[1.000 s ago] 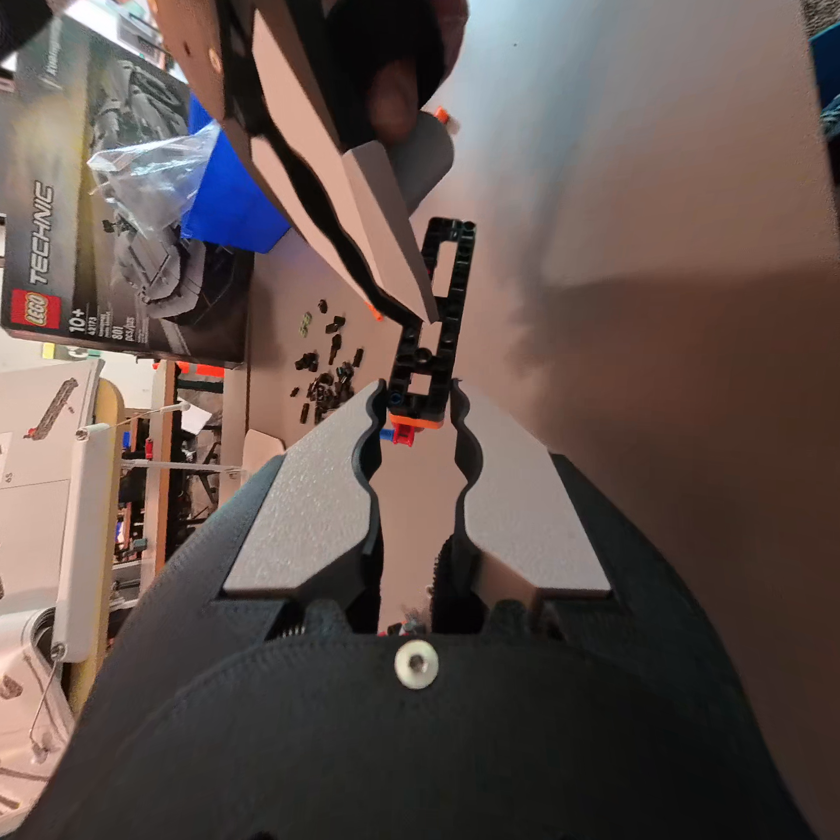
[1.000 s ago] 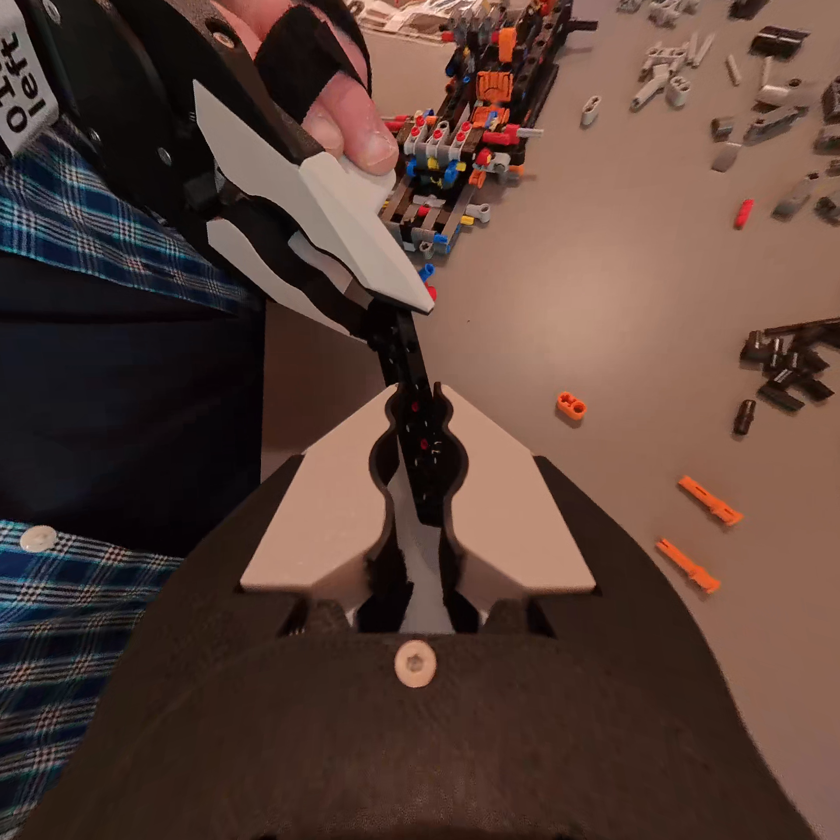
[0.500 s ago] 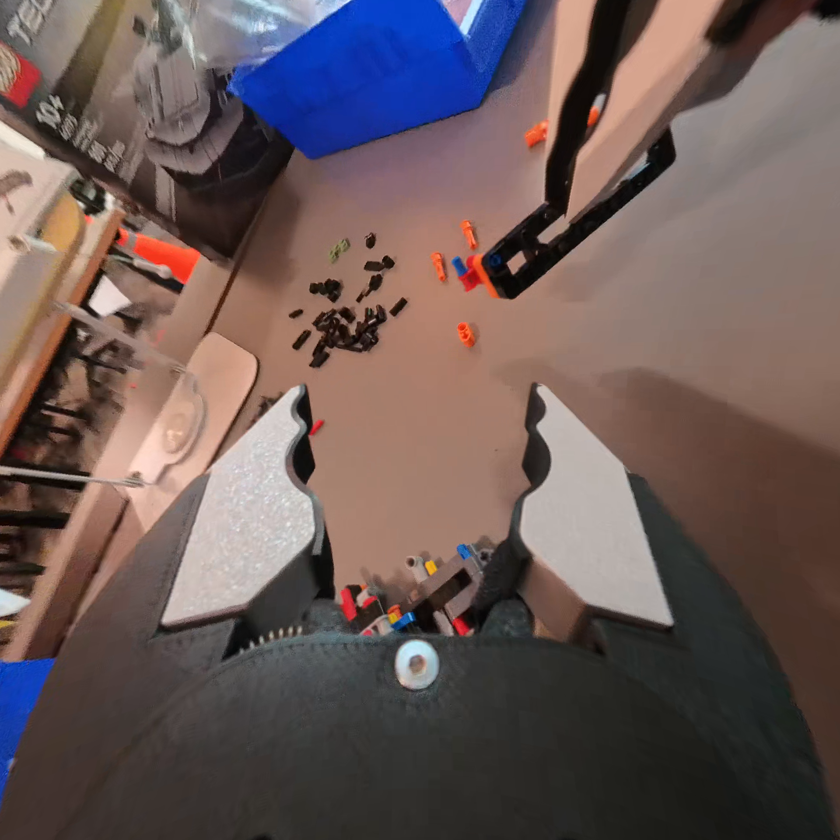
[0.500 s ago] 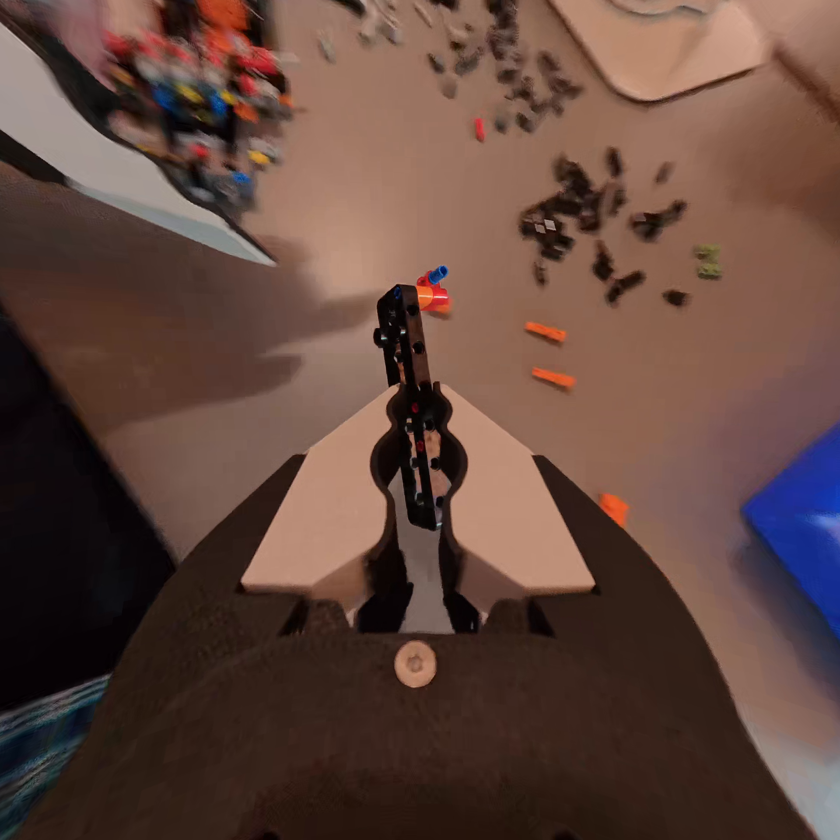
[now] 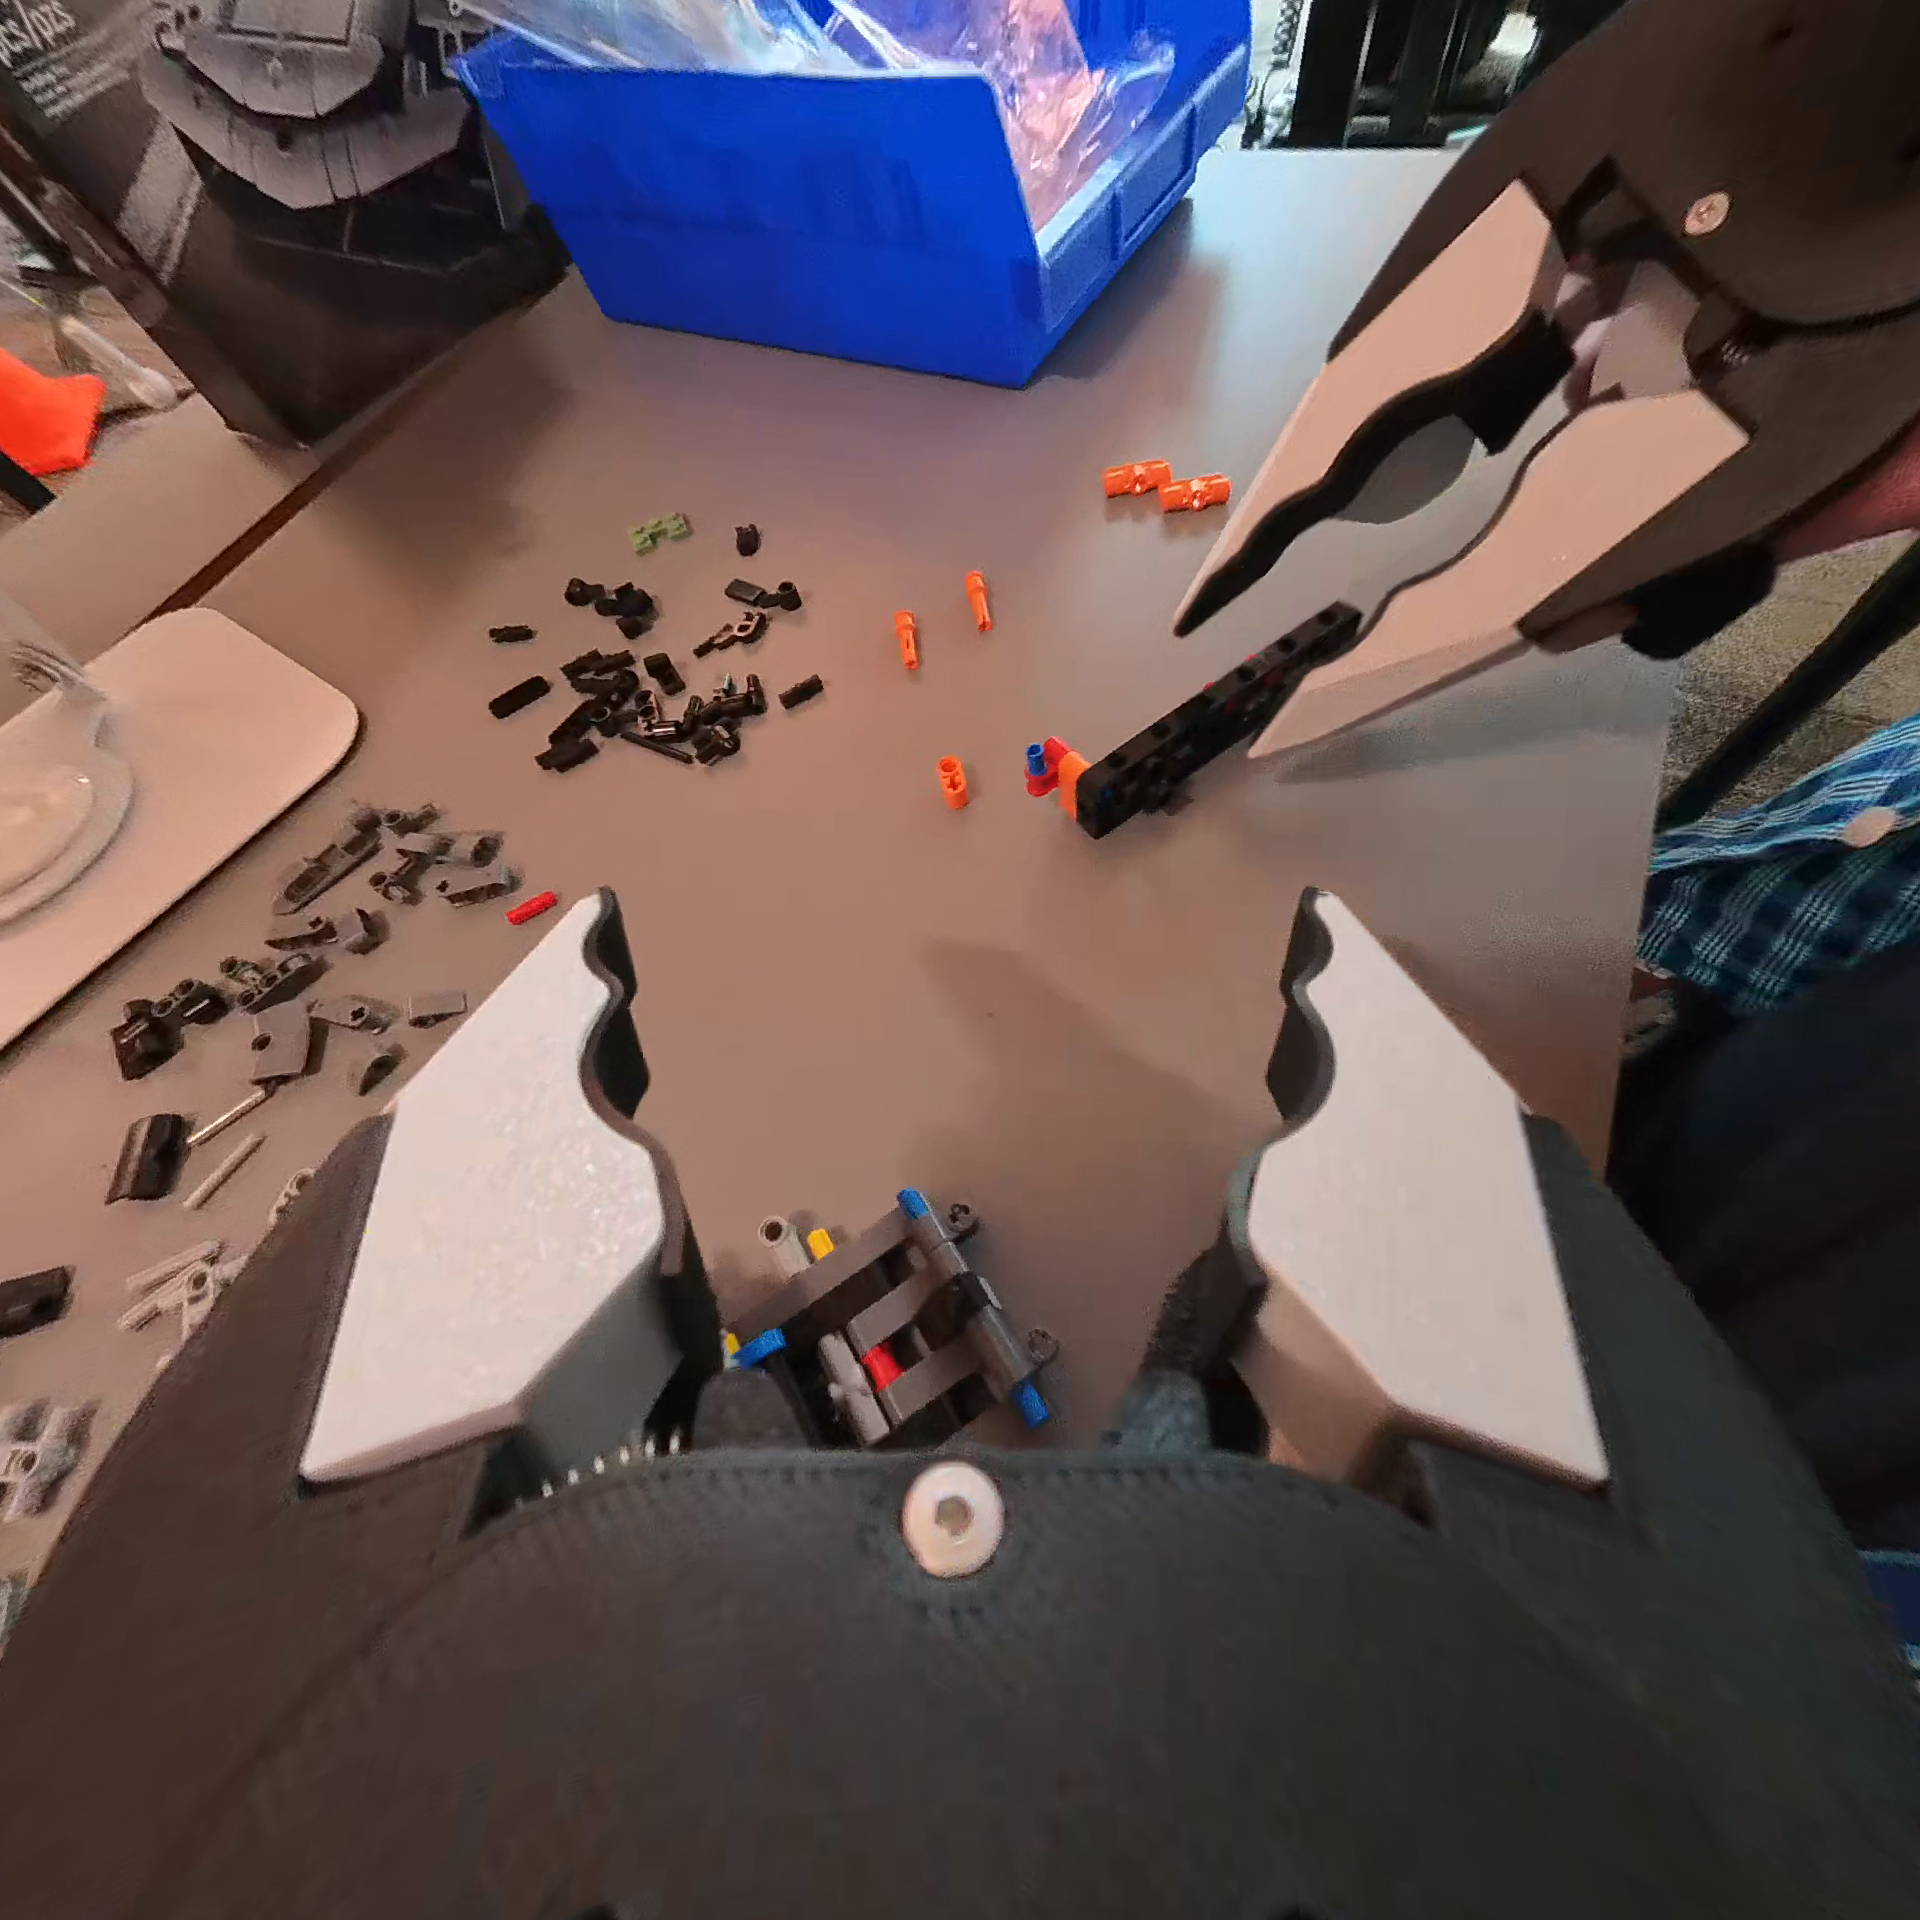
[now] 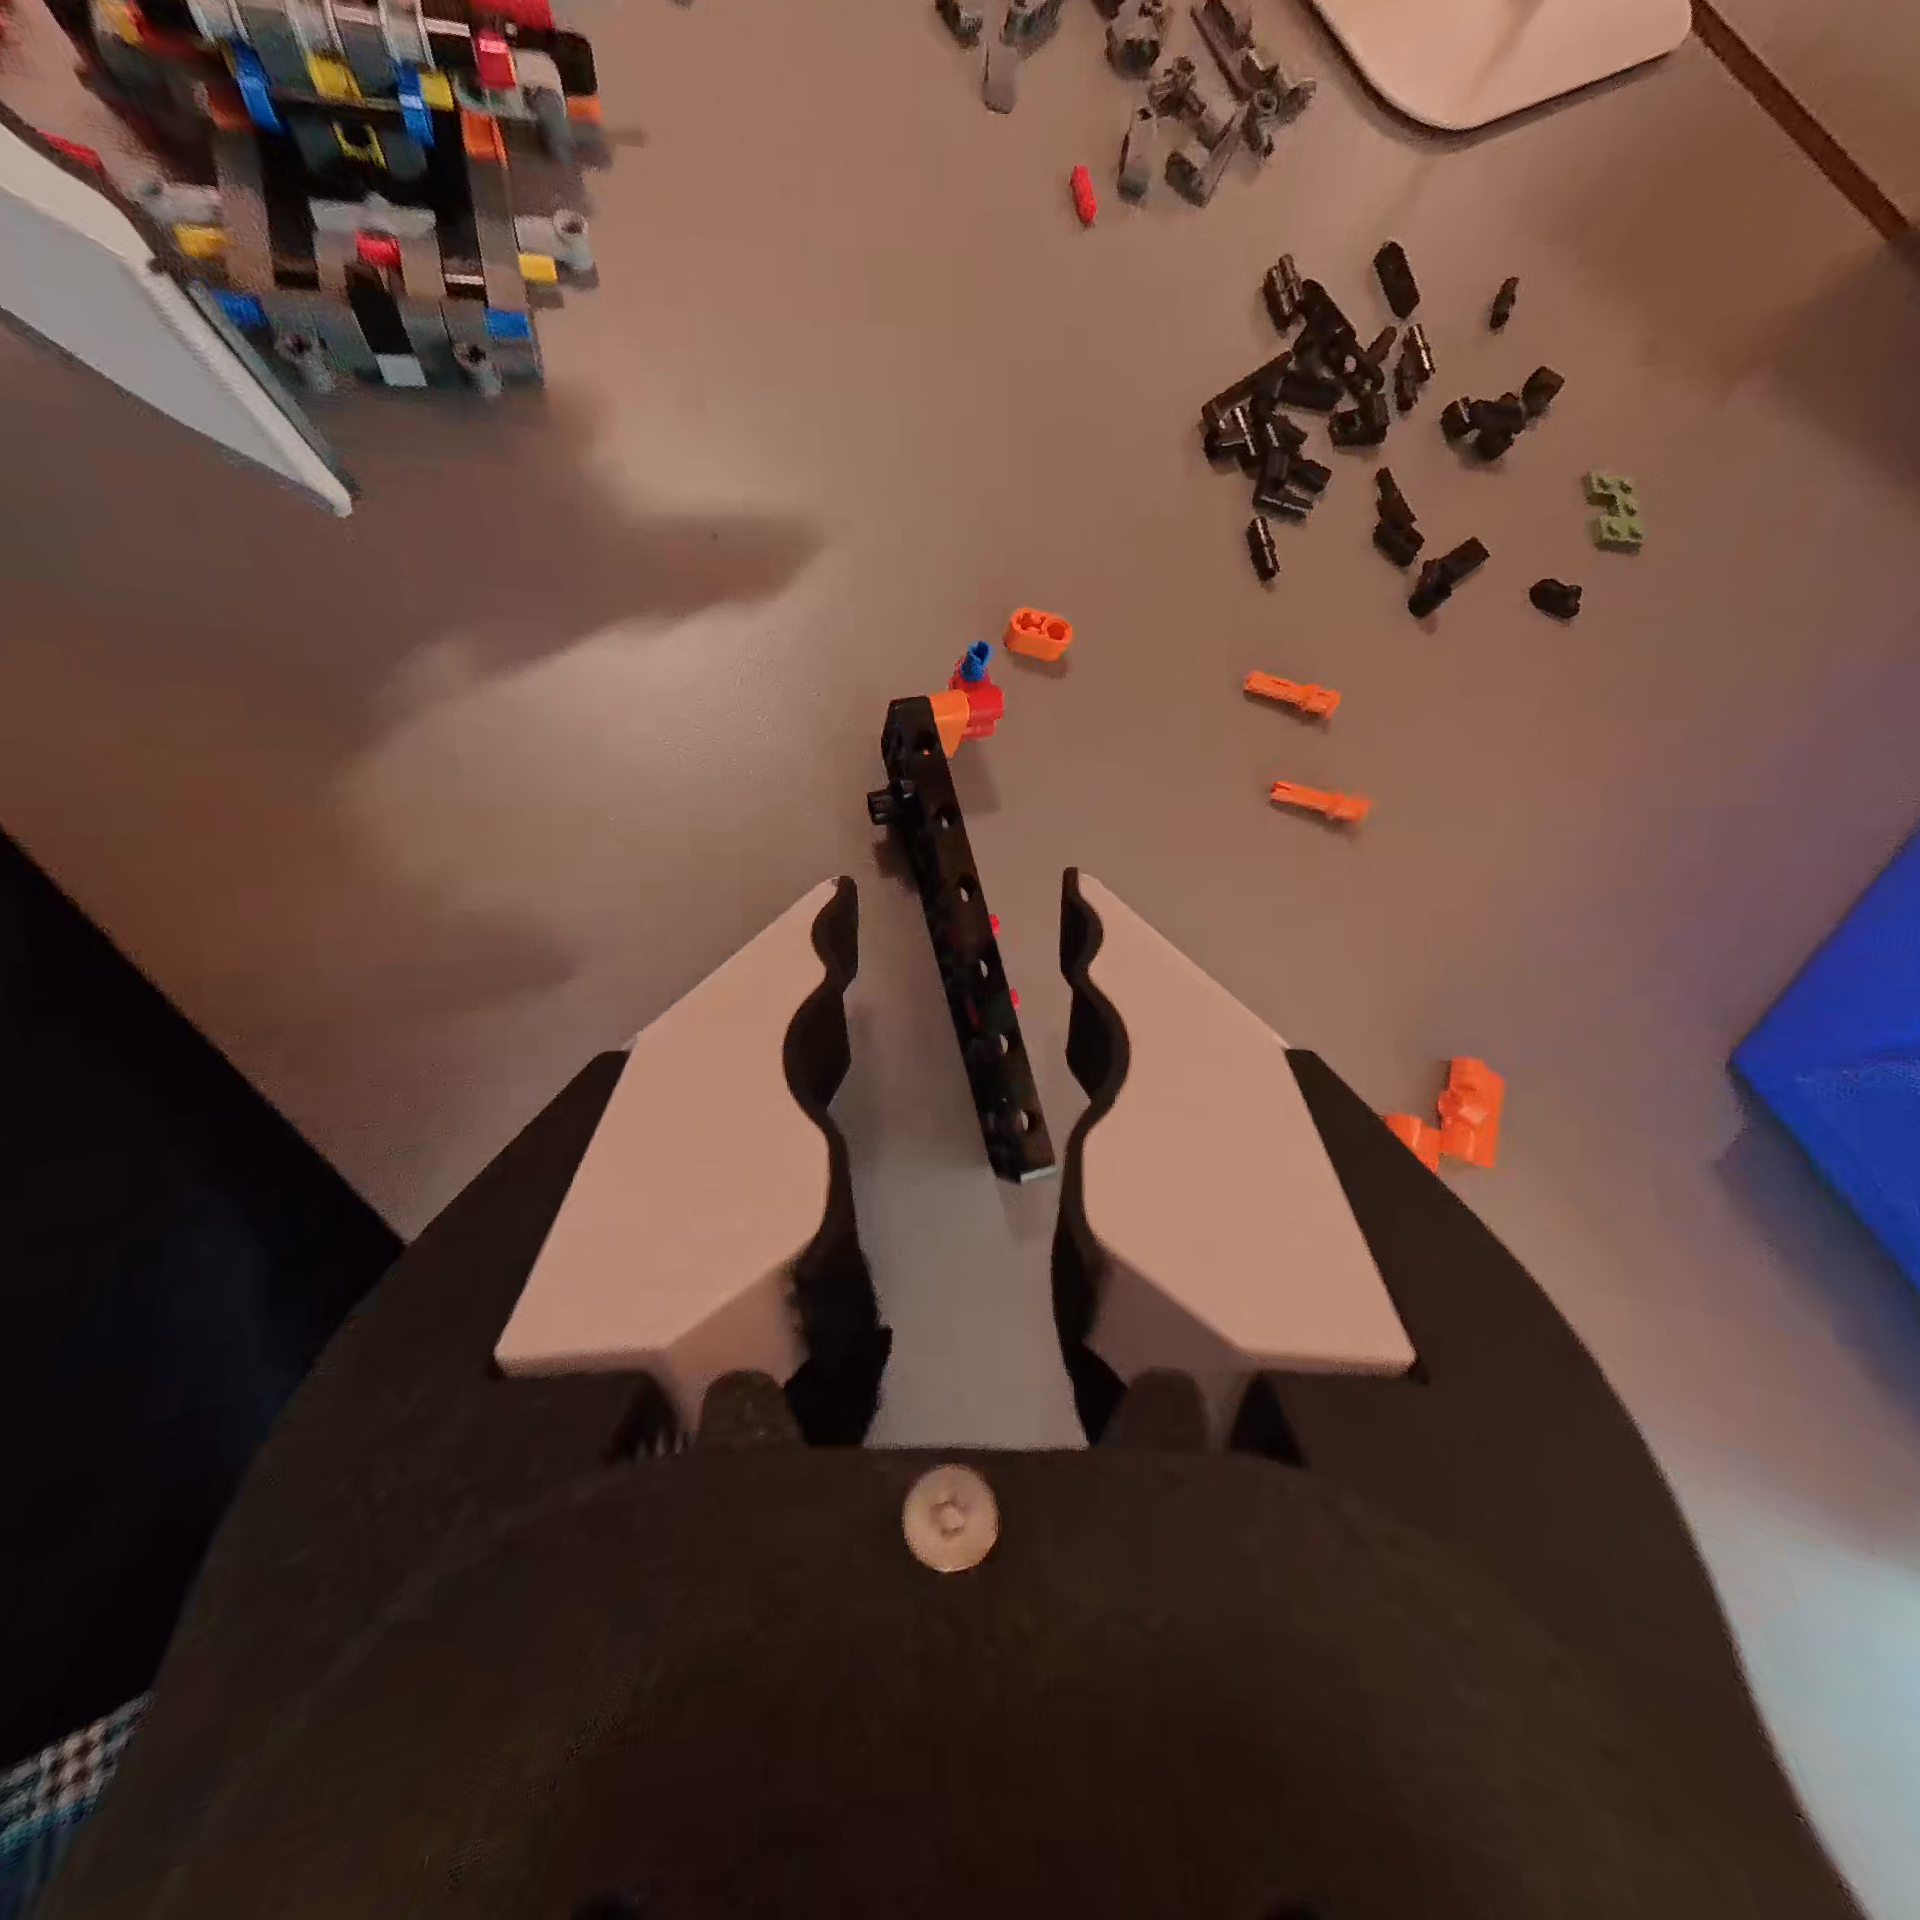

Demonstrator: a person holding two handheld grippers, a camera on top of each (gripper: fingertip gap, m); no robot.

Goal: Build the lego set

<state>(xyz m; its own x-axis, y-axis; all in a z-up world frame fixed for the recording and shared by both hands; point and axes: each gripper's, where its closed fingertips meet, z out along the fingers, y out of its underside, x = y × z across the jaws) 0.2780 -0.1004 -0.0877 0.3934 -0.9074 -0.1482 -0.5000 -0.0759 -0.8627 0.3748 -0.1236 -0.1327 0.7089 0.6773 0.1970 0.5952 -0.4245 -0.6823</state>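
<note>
**Lying between our right fingers: the black beam**

Looking along the right gripper [image 6: 961, 883], we see its fingers apart with the black beam [image 6: 961, 956] on the surface [image 6: 727, 727] between them, touching neither as far as we can tell. Its long axis runs nearly along the fingers, its near end tilted toward the right one, and its orange-and-red end [image 6: 971, 712] points away past the tips. Our left gripper [image 5: 951, 904] is spread wide and empty, well apart from the beam and above the partly built model [image 5: 894, 1320]. We judge the right gripper the nearer for any regrasp.
</note>
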